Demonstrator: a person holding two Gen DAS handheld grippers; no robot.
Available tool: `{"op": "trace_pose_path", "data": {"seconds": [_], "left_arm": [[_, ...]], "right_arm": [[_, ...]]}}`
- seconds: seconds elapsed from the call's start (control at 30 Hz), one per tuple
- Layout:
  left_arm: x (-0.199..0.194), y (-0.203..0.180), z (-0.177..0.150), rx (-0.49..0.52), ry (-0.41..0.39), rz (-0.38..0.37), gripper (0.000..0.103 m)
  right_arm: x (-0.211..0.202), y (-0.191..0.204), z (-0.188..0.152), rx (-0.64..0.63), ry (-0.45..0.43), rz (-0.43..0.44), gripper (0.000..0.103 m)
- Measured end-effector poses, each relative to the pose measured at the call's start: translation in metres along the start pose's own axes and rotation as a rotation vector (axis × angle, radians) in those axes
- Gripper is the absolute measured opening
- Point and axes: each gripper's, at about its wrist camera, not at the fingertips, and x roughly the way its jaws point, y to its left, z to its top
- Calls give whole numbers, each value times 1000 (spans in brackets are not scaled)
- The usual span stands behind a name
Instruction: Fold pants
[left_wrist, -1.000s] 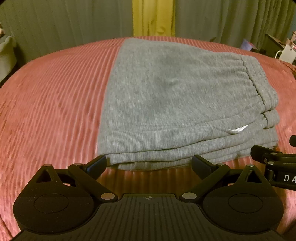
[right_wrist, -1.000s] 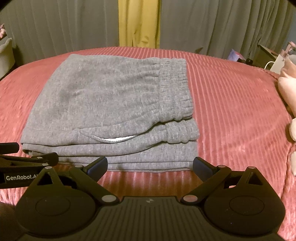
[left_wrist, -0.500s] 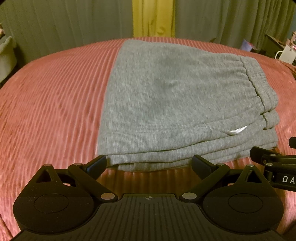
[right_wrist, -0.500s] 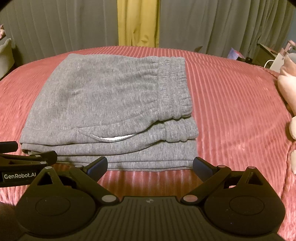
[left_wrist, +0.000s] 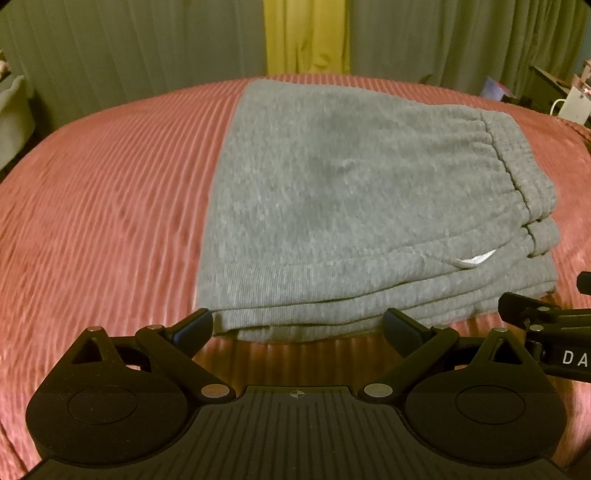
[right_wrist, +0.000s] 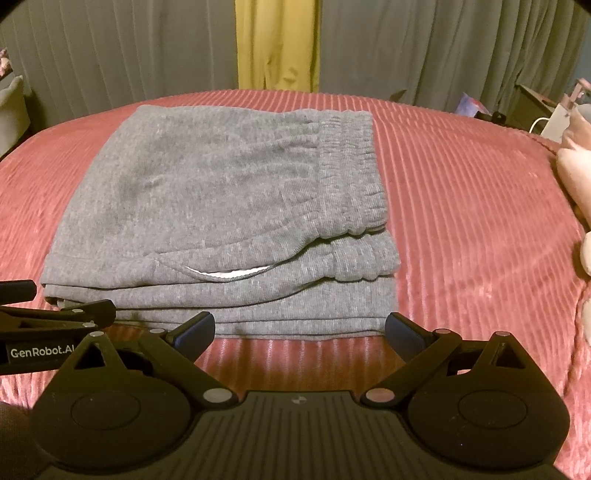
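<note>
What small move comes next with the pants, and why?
Probably draw both grippers back and stop. The grey pants already lie in a compact folded stack on the pink bedspread; the left gripper and right gripper are open-jawed, holding nothing.

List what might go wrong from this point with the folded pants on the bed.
1. The gray pants sit stacked in several layers; nudging the near edge with the open right tongs or left tongs could slide the layers apart.
2. The waistband layers are already offset, so lifting from one side may unfold them.
3. The soft ribbed bedspread may let the stack sag.
</note>
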Motion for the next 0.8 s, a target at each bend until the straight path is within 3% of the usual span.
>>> {"op": "trace_pose_path", "data": {"seconds": [0.8], "left_arm": [[-1, 0, 2, -1, 0, 0, 101]], "right_arm": [[0, 1, 0, 8, 1, 3, 99]]}}
